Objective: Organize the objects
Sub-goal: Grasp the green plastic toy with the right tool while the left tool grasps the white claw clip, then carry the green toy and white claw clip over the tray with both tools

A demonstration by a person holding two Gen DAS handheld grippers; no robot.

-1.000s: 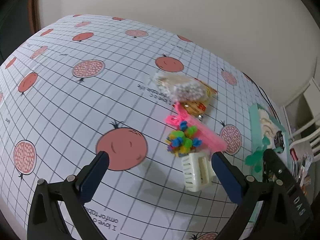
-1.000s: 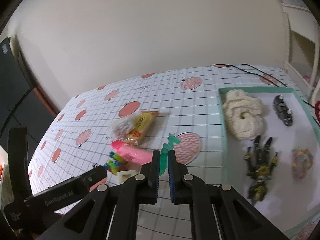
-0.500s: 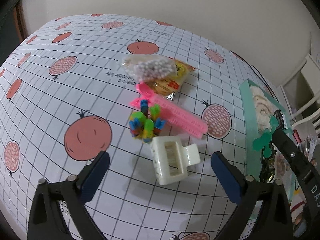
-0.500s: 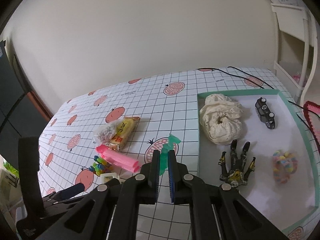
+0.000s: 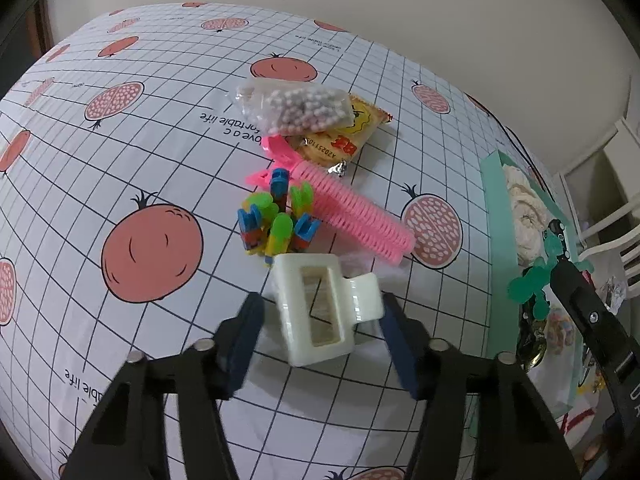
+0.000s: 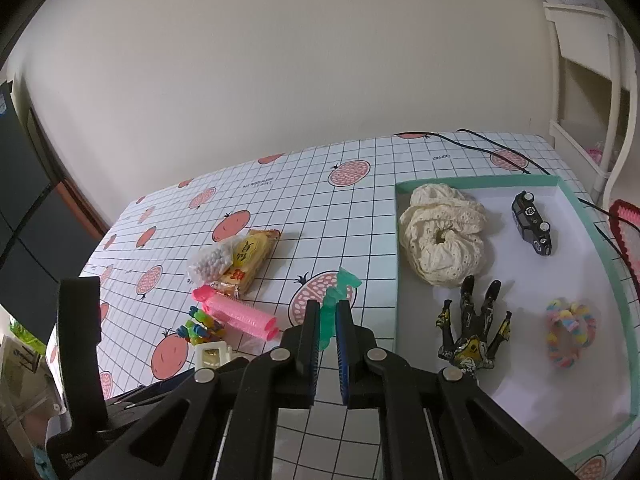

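White cloth with red fruit prints (image 5: 152,252) is spread over the table, and a plain wall is seen behind it.

From the left wrist view, a cream hair clip (image 5: 324,304) is seen lying flat on the cloth, right between the two blue pads of the left gripper (image 5: 320,332). The pads are spread wide on either side of the clip and are not yet touching it. The long side of the clip is pointed away from the camera, so its short side is the part to be squeezed. Just past it, a bunch of small bright clips (image 5: 276,220), a pink roller (image 5: 344,216), a yellow snack pack (image 5: 340,136) and a bag of beads (image 5: 296,110) are piled close together.

From the right wrist view, a green toy (image 6: 334,308) is held tight in the right gripper (image 6: 328,340). To its right, a green tray (image 6: 592,224) is seen with a lace scrunchie (image 6: 444,240), a toy car (image 6: 534,228), a black toy hand (image 6: 472,328) and a pastel hair tie (image 6: 570,332) inside. The hair clip is much nearer to the left gripper.
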